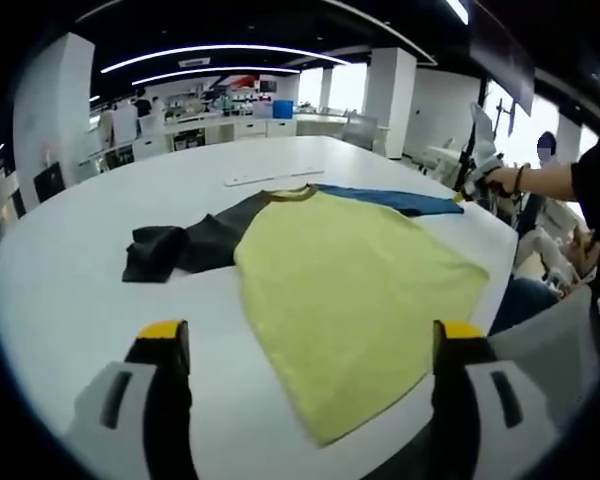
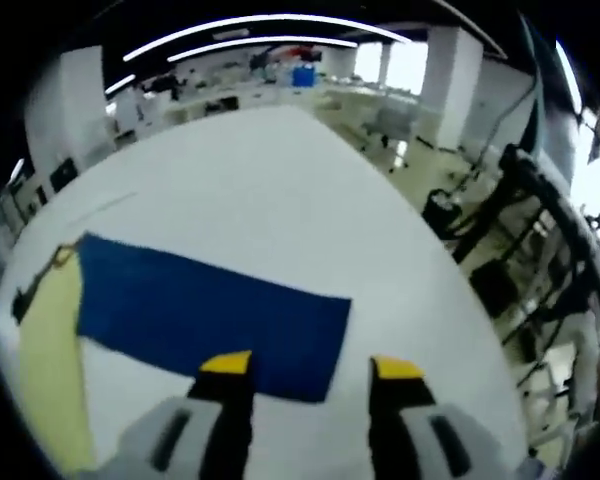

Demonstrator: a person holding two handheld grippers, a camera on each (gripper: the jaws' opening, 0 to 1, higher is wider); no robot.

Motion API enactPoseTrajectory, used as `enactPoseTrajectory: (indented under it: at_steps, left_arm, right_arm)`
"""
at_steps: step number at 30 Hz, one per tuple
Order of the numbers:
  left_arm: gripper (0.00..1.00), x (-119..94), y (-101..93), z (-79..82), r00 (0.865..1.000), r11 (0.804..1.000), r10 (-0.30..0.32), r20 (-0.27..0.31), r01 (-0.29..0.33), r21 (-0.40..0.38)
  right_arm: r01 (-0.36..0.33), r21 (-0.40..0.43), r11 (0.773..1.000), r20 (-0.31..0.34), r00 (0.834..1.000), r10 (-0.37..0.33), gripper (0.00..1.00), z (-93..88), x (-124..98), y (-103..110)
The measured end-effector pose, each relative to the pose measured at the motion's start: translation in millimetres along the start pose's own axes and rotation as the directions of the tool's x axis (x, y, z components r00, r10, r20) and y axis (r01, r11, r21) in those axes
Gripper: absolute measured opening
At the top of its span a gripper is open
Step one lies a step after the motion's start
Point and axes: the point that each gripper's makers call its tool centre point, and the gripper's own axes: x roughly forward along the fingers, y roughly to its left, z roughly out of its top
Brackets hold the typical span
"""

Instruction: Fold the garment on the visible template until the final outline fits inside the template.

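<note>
A yellow, dark-sleeved garment [image 1: 350, 290] lies flat on the white desk [image 1: 110, 300], just ahead of both gaping, empty tools [image 1: 305, 345] [image 2: 310, 368].

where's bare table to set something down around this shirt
Bare white table lies beyond the blue sleeve and right of its cuff. More lies left of the dark sleeve, towards the left gripper. The yellow body crowds the middle.
</note>
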Motion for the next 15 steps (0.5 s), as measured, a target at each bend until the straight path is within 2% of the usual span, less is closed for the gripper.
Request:
enactPoseTrajectory:
  at_steps: [11, 15]
  left_arm:
    - [0.99, -5, 5.1, -3.9, 1.0, 1.0, 0.015, -0.001, -0.015, -0.013]
    - [0.99, -7, 9.2, -3.6, 1.0, 0.999, 0.028, 0.004, -0.028, -0.025]
  right_arm:
    - [0.002, 0.026, 1.0, -0.03, 1.0, -0.001, 0.31, -15.3, 0, -5]
    - [0.013, 0.019, 1.0, -0.042, 0.999, -0.012, 0.3, -21.5, 0, -8]
